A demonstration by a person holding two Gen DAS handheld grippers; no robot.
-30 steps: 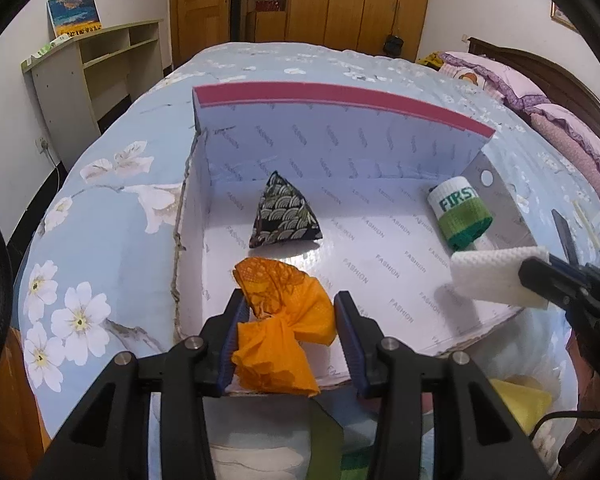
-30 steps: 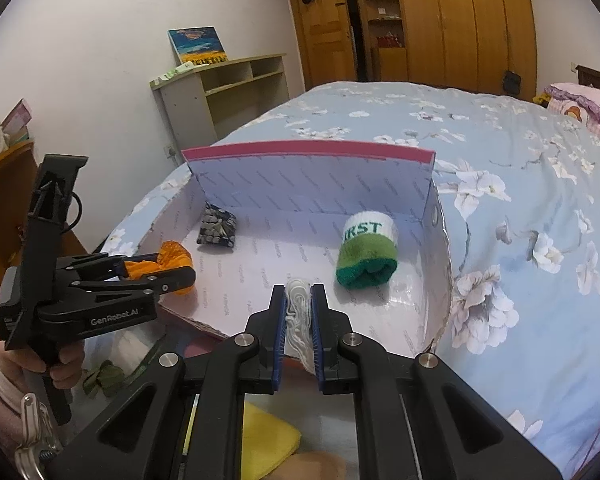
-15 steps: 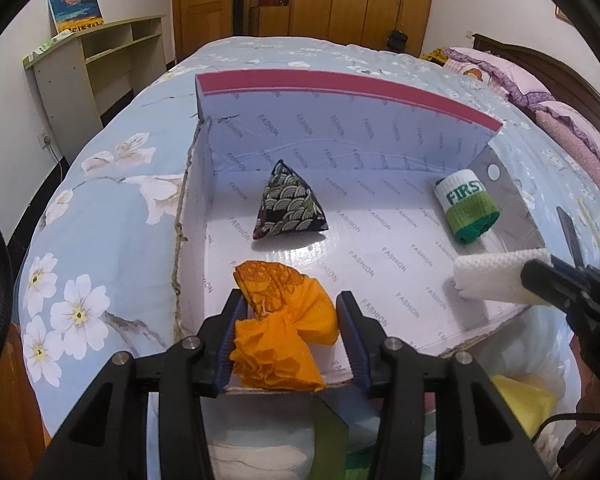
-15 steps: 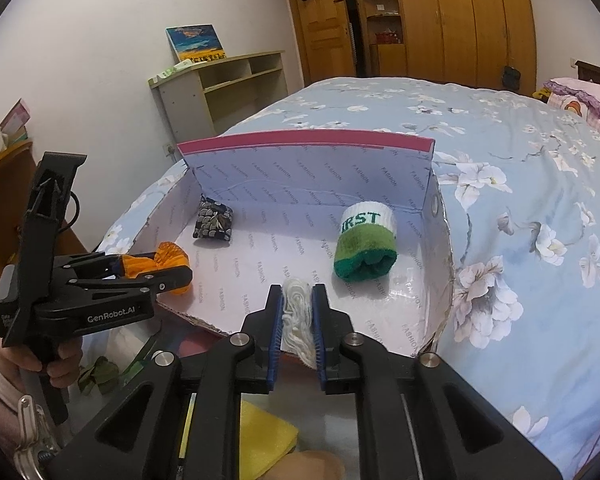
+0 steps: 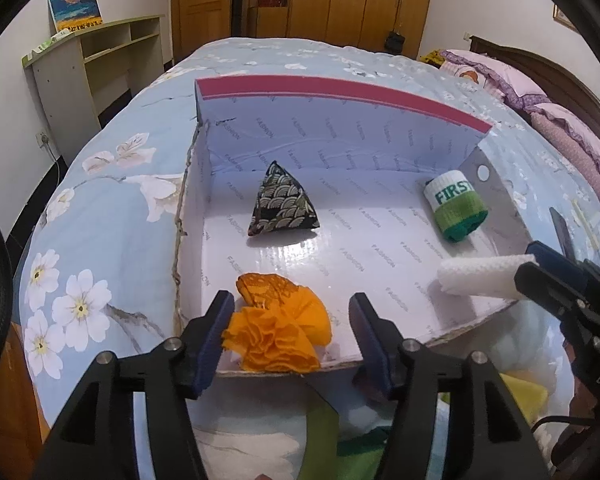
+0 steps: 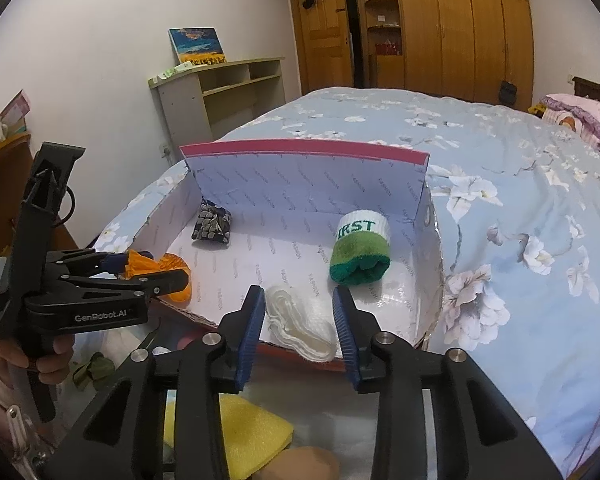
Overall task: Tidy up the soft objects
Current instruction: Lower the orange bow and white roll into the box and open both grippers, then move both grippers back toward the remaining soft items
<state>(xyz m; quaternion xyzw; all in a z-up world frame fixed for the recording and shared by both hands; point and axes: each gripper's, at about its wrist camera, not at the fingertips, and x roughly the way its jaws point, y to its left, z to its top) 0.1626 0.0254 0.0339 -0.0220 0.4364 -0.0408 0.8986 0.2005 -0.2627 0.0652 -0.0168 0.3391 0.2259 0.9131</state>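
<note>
Left wrist view: my left fingers (image 5: 292, 336) have just been opening and stand released, the orange fabric flower (image 5: 280, 330) lying between them on the front edge of the open cardboard box (image 5: 340, 140). My right fingers (image 6: 300, 332) have likewise been opening around the white cloth roll (image 6: 300, 324), its long axis running along them; both pieces rest inside, so straight withdrawal is judged next

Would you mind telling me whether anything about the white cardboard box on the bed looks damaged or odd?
Yes. The white cardboard box has no front wall, and its left wall is ragged along the top, as if torn. The orange fabric flower and white folded cloth lie at the open front edge, slightly overhanging it.
</note>
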